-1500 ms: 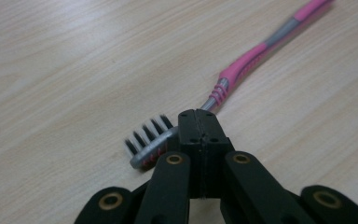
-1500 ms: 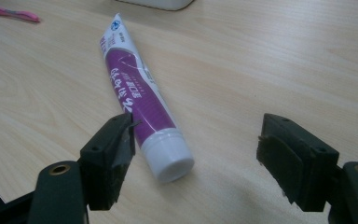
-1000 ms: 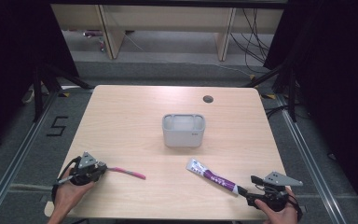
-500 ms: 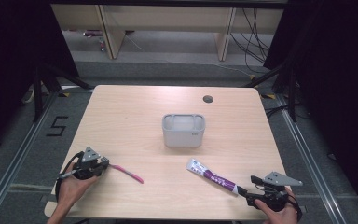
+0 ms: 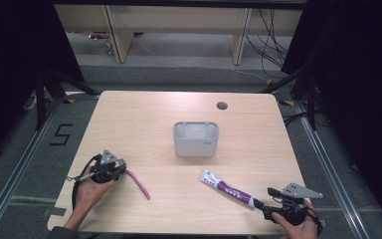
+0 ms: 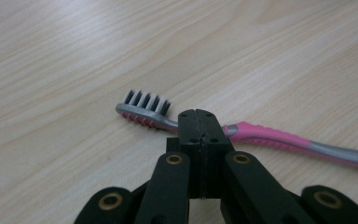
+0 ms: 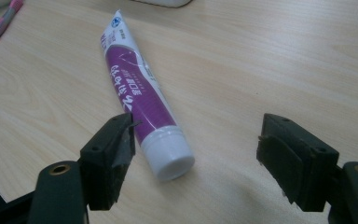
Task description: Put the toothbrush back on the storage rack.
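A pink and grey toothbrush lies low over the wooden table at the front left, its handle angled toward the front right. My left gripper is shut on its thin neck; in the left gripper view the jaws meet just behind the bristle head of the toothbrush. A purple and white toothpaste tube lies at the front right, cap toward my right gripper. In the right gripper view the gripper stands open, and the tube rests by the left jaw, untouched.
A light grey rectangular holder stands in the middle of the table. A small dark cable hole sits near the far edge. Black frame legs and cables flank the table. The table's front edge is close to both hands.
My left hand has shifted toward the table's middle, and the toothbrush handle has swung from pointing right to pointing front right. The right gripper and the tube have kept still.
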A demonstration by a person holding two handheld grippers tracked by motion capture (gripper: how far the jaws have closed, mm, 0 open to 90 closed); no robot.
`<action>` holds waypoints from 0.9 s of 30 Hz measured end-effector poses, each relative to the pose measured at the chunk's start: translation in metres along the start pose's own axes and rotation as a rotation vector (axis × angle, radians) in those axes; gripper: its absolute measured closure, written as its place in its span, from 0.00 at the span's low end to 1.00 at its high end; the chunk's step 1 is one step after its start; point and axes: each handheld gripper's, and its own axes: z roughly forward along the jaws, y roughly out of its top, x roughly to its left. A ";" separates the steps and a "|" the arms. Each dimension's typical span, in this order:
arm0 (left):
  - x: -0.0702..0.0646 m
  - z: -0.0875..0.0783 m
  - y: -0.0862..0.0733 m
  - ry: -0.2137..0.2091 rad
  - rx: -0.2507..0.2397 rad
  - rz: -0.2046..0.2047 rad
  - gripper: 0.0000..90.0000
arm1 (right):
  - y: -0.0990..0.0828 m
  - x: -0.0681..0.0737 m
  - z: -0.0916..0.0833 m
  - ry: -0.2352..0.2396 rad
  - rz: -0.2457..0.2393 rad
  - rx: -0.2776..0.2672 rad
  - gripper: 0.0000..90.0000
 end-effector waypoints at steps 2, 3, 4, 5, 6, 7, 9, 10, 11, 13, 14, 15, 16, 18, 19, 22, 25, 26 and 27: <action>0.000 0.001 0.001 -0.002 0.000 0.001 1.00 | 0.000 0.000 -0.001 -0.004 0.000 0.004 0.31; -0.001 0.004 0.005 -0.006 0.000 0.005 1.00 | 0.000 0.000 -0.001 -0.009 -0.001 0.011 0.31; -0.002 0.005 0.007 -0.013 0.002 0.007 1.00 | 0.000 0.000 -0.002 -0.007 0.003 0.011 0.31; -0.003 0.006 0.008 -0.017 0.000 0.003 1.00 | 0.001 0.000 -0.002 -0.017 -0.005 0.012 0.31; -0.003 0.006 0.008 -0.017 0.000 0.003 1.00 | 0.001 0.000 -0.002 -0.017 -0.005 0.012 0.31; -0.003 0.007 0.011 -0.024 -0.001 0.006 1.00 | 0.001 0.001 -0.002 -0.011 0.001 0.026 0.31; -0.005 0.011 0.014 -0.031 0.009 0.010 1.00 | 0.001 0.000 -0.002 -0.008 -0.005 0.024 0.31; -0.006 0.012 0.015 -0.032 0.001 0.005 1.00 | 0.001 0.000 -0.002 -0.007 -0.007 0.022 0.31; -0.006 0.012 0.016 -0.033 0.007 0.005 1.00 | 0.001 0.000 -0.003 -0.012 -0.007 0.023 0.31; -0.007 0.014 0.019 -0.035 0.006 0.005 1.00 | 0.001 0.001 -0.004 -0.025 -0.005 0.028 0.31; -0.006 0.014 0.020 -0.038 0.008 0.006 1.00 | 0.001 0.000 -0.004 -0.024 -0.006 0.028 0.31; -0.006 0.015 0.021 -0.039 0.012 0.004 1.00 | 0.001 0.000 -0.003 -0.025 -0.010 0.025 0.31; -0.006 0.015 0.021 -0.039 0.007 0.001 1.00 | 0.001 0.000 -0.004 -0.024 -0.006 0.027 0.31; -0.005 0.015 0.022 -0.042 0.011 -0.002 1.00 | 0.001 0.000 -0.004 -0.024 -0.005 0.028 0.31; -0.005 0.015 0.022 -0.042 0.011 -0.002 1.00 | 0.001 0.000 -0.004 -0.024 -0.005 0.028 0.31; -0.003 0.012 0.022 -0.046 0.014 -0.025 0.98 | 0.000 0.000 -0.003 -0.017 0.000 0.023 0.31; -0.003 0.009 0.022 -0.058 0.024 -0.044 0.93 | 0.000 0.000 -0.002 -0.011 0.006 0.012 0.31; -0.003 0.007 0.022 -0.060 0.024 -0.051 0.93 | 0.000 0.000 -0.002 -0.011 0.006 0.012 0.31; -0.004 0.005 0.022 -0.072 0.029 -0.068 0.89 | 0.000 -0.001 -0.001 -0.010 -0.013 0.004 0.31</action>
